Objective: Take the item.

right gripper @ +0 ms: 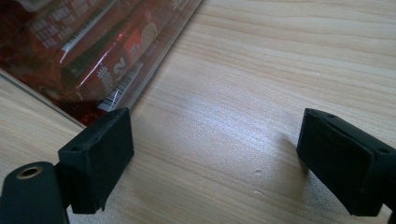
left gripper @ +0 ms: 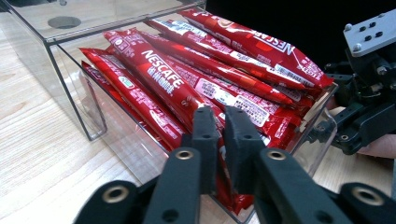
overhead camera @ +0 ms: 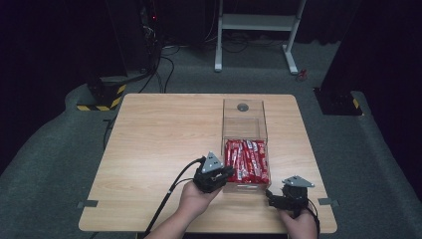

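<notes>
A clear plastic box (overhead camera: 244,119) stands on the wooden table (overhead camera: 159,134), its near half packed with several red Nescafe sachets (overhead camera: 246,162). My left gripper (overhead camera: 229,173) reaches in over the box's near left edge. In the left gripper view its jaws stand almost together at the near ends of the sachets (left gripper: 210,70), with a thin strip of red sachet in the slit between them. My right gripper (overhead camera: 276,195) rests low by the box's near right corner, open, with bare wood between its fingers (right gripper: 100,149). The sachets (right gripper: 93,42) show through the box wall at its upper left.
The box's far half holds nothing but a grey round disc (overhead camera: 243,107). A black cable (overhead camera: 169,194) trails from the left gripper off the table's near edge. A white frame (overhead camera: 256,22) stands on the floor beyond the table. Bare wood lies left of the box.
</notes>
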The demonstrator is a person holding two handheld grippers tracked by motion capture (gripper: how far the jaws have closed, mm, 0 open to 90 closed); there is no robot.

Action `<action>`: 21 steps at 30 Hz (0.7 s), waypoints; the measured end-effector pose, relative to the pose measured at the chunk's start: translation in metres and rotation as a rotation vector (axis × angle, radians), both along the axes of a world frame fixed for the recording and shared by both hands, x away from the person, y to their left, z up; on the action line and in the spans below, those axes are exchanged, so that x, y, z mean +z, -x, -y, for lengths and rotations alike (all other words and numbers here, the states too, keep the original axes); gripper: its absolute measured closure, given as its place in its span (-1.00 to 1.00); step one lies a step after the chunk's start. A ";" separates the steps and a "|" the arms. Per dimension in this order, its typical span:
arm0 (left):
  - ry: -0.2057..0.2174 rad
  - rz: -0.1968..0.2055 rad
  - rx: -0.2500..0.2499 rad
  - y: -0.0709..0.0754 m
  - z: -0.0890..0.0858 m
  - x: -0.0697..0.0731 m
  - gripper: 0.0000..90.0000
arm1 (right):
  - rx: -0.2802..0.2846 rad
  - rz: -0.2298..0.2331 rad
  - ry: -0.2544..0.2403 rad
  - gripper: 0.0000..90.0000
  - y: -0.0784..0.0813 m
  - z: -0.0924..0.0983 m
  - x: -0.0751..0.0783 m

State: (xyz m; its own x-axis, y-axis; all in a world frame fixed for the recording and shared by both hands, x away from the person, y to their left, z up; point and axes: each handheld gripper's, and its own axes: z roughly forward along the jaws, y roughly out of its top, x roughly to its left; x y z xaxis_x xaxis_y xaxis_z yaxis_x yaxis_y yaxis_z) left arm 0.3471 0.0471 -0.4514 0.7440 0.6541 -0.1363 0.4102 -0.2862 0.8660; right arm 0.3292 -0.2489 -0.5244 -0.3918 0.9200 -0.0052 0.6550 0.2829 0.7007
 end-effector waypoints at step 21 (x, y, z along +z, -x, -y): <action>0.054 0.007 -0.010 0.003 -0.006 0.004 0.99 | 0.000 0.000 0.000 -0.76 0.000 0.000 0.000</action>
